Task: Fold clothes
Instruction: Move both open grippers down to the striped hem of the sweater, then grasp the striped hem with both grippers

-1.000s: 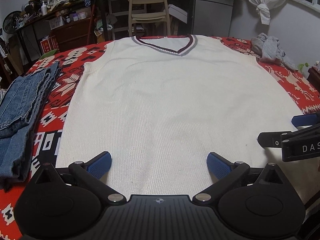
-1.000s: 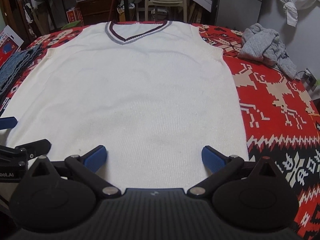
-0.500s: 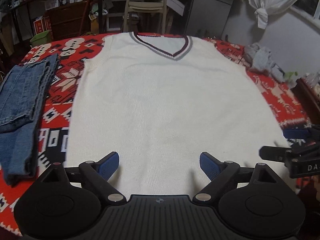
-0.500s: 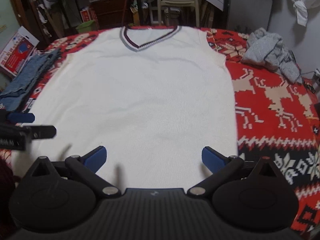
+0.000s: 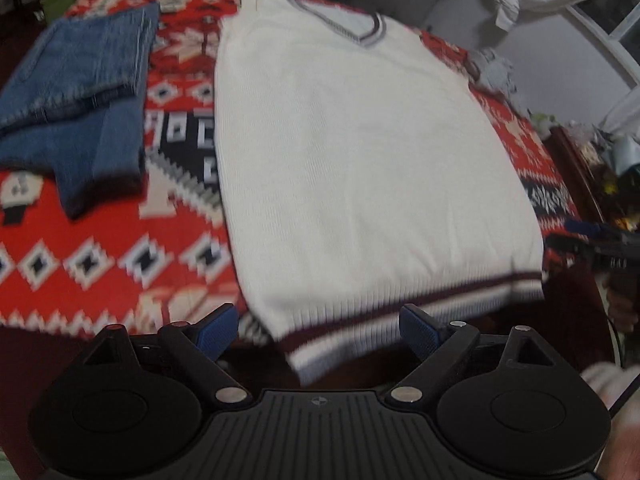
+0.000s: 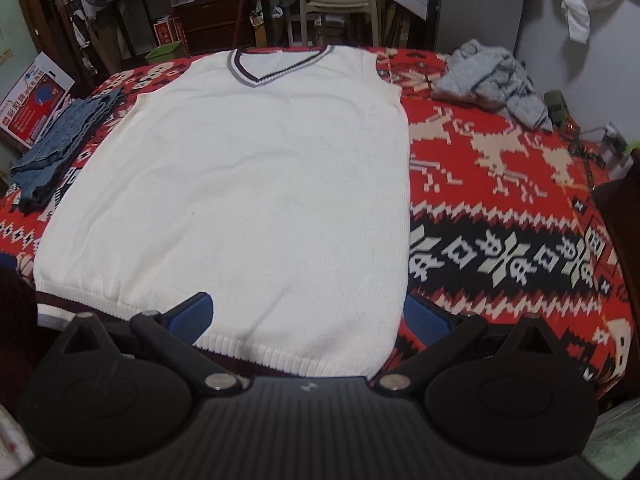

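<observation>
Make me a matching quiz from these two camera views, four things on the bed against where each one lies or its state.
Things:
1. white vest
2. jeans
3. grey garment
4. left gripper

Places or states:
A. crumpled, far right corner
B. open, at the vest's hem
C. spread flat, centre
D. folded, left of the vest

Pairs: 1-C, 2-D, 3-A, 4-B

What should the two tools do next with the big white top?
Probably lower both open tools, left tool and right tool, onto the striped bottom hem of the cream knitted V-neck vest. It lies flat and unfolded on the red patterned blanket, with neither tool gripping it.
</observation>
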The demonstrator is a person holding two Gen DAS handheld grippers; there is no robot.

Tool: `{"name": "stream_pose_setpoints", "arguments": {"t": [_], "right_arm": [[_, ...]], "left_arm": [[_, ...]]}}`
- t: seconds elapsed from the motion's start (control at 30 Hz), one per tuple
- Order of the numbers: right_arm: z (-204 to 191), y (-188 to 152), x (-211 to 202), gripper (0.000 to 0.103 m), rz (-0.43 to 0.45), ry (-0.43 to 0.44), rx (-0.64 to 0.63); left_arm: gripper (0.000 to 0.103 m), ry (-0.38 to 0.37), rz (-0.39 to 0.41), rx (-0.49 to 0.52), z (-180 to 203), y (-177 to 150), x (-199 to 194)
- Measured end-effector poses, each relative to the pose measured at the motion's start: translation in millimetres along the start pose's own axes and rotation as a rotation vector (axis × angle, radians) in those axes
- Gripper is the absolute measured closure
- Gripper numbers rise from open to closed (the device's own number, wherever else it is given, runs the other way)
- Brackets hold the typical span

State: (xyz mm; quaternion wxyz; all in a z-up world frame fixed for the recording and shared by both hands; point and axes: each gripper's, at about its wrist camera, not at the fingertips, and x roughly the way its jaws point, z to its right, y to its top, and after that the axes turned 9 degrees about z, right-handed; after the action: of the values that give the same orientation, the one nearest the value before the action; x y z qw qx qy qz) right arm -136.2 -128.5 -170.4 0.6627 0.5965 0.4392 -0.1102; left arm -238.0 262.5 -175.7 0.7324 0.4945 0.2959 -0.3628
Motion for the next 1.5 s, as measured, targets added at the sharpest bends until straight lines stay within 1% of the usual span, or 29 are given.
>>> {"name": "stream_pose_setpoints", "arguments": {"t": [0.07,0.13,0.23,0.4,0.5,0.57,0.6,0.63,0.67,0.77,0.83,0.9,0.97,1.07,1.13,1.2,1.27,1.33,1.5], "right_arm": [[3,-2,1,0.001,-0.017,0.012,0.025],[5,-4,0,0.001,-0.023,0.014,0.034],[7,-5,-1,0.001,-0.034,0.015,0.05],[12,-6,-3,0.001,-0.042,0.011,0.08],[12,-8,-6,0.001,-0.037,0.018,0.075],[14,-9,-9,0.001,-0.031,0.016,0.072],[15,-10,-11,0.001,-0.03,0.017,0.072],[18,-11,-12,0.002,-0.035,0.024,0.08],[20,-12,-14,0.005,-0.04,0.032,0.088],[27,-17,-17,0.015,-0.065,0.06,0.117],[30,-22,-16,0.018,-0.083,0.072,0.127],[32,-27,-12,0.024,-0.111,0.078,0.133],[35,-33,-4,0.037,-0.148,0.094,0.151],[42,-40,13,0.046,-0.203,0.098,0.189],[47,-44,22,0.049,-0.215,0.093,0.201],[52,-47,28,0.05,-0.214,0.11,0.215],[56,-49,33,0.05,-0.219,0.155,0.243],[58,-50,37,0.05,-0.224,0.206,0.267],[58,-47,35,0.053,-0.21,0.287,0.261]], "left_arm": [[0.033,-0.016,-0.031,-0.025,-7,-6,8],[0.039,-0.035,-0.058,-0.048,-12,-12,16],[0.04,-0.074,-0.065,-0.072,-16,-11,23],[0.04,-0.11,-0.055,-0.129,-23,-3,29],[0.04,-0.133,-0.065,-0.178,-30,-2,35],[0.049,-0.135,-0.075,-0.201,-32,-2,38],[0.05,-0.134,-0.077,-0.208,-32,-2,39],[0.053,-0.131,-0.076,-0.207,-32,-2,38],[0.058,-0.128,-0.075,-0.207,-31,-3,38],[0.065,-0.112,-0.079,-0.201,-29,-4,39],[0.067,-0.1,-0.087,-0.191,-27,-5,41],[0.067,-0.089,-0.098,-0.17,-23,-6,45],[0.067,-0.079,-0.108,-0.154,-20,-6,47],[0.067,-0.071,-0.118,-0.147,-19,-6,49],[0.067,-0.074,-0.117,-0.16,-21,-6,49],[0.067,-0.077,-0.116,-0.172,-23,-5,49],[0.07,-0.08,-0.115,-0.185,-25,-5,49],[0.071,-0.083,-0.114,-0.197,-27,-4,49],[0.071,-0.092,-0.109,-0.208,-28,-3,49]]}}
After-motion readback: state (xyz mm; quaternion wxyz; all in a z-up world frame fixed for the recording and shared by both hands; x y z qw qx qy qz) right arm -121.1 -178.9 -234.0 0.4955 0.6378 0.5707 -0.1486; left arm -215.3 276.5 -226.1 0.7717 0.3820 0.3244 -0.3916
